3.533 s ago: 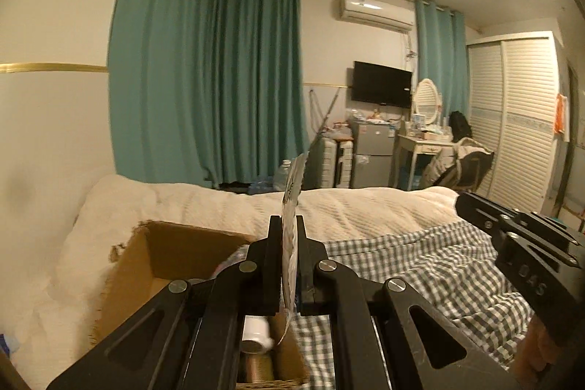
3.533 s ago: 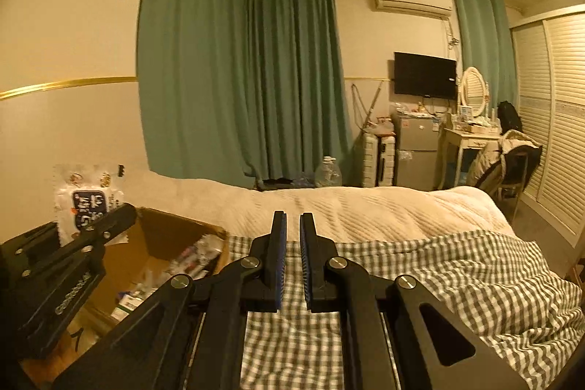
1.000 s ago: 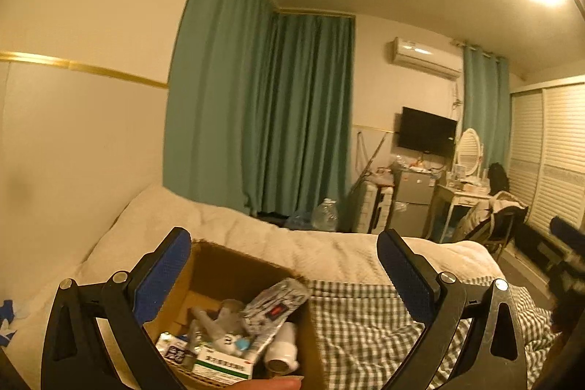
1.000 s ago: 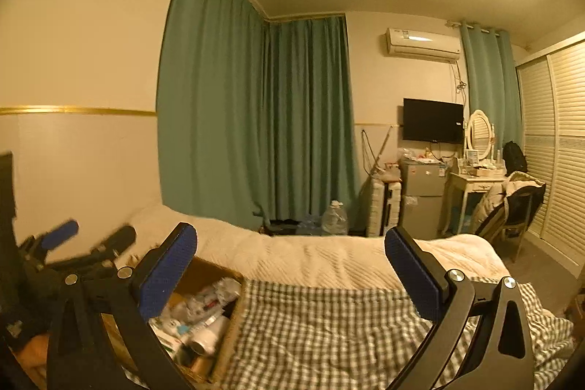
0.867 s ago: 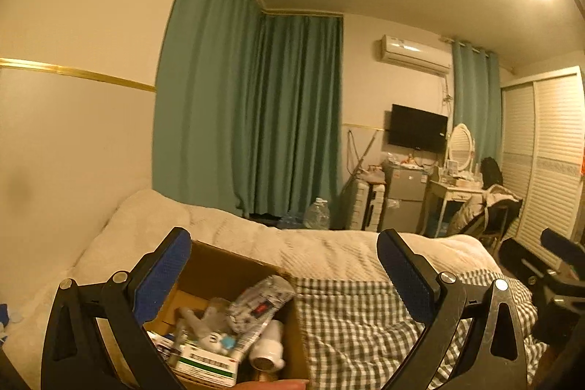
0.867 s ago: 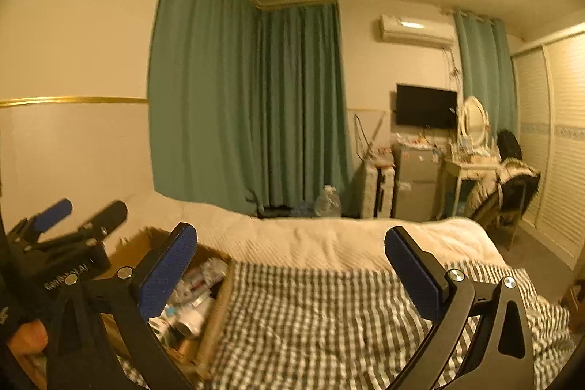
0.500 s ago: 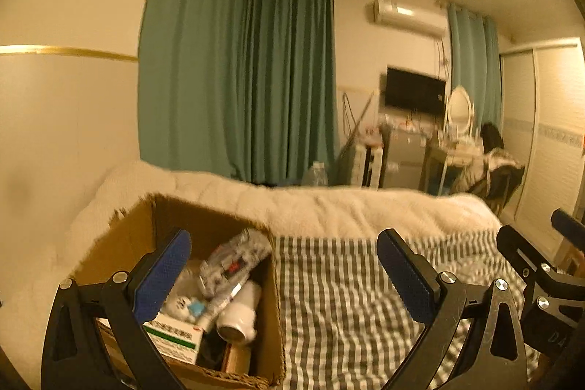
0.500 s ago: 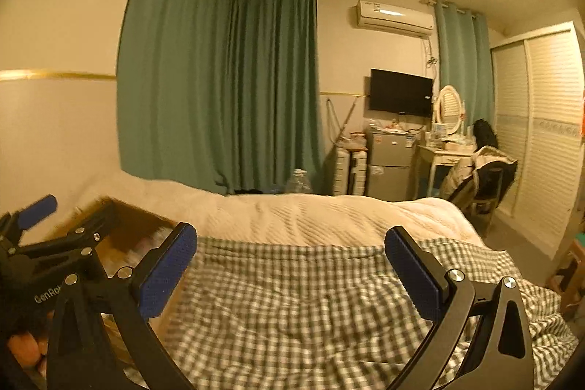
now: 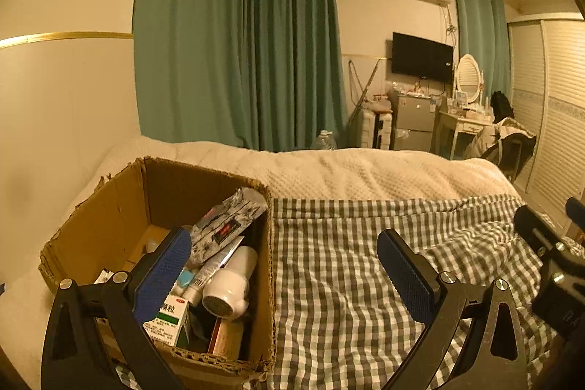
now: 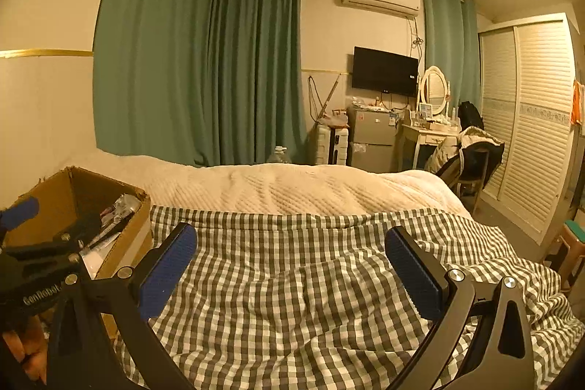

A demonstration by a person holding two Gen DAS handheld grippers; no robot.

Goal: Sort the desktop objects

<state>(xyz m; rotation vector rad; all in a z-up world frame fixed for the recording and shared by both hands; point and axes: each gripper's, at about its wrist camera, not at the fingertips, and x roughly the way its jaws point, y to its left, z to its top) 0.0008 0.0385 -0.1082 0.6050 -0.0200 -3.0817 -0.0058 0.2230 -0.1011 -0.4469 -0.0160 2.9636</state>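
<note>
Both grippers stand wide open and hold nothing. From the left wrist view, the left gripper (image 9: pixel 285 265) hangs low over the near edge of the cardboard box (image 9: pixel 109 207), its left blue pad (image 9: pixel 162 275) inside the box mouth and its right pad (image 9: pixel 404 276) out over the checked blanket (image 9: pixel 329 280). The box sits on the bed against the cream cover (image 9: pixel 365 174) and is already crowded: a patterned foil pouch (image 9: pixel 230 222) leans on the right wall, a white cylindrical gadget (image 9: pixel 230 284) lies below it, a green and white medicine carton (image 9: pixel 170 317) lies at the front, and a tube (image 9: pixel 212 269) sits between them. From the right wrist view, the right gripper (image 10: pixel 292 265) hovers above bare checked blanket with nothing between its pads, and the left gripper shows at the left edge over the box. No loose item to sort shows on the blanket in either view, so the step in hand looks like pulling clear of the box and finding what is left, if anything. To do it well, lift the left gripper straight up before swinging it away, so the pad does not catch the leaning pouch or the torn box rim, and keep the two tools well apart.
</note>
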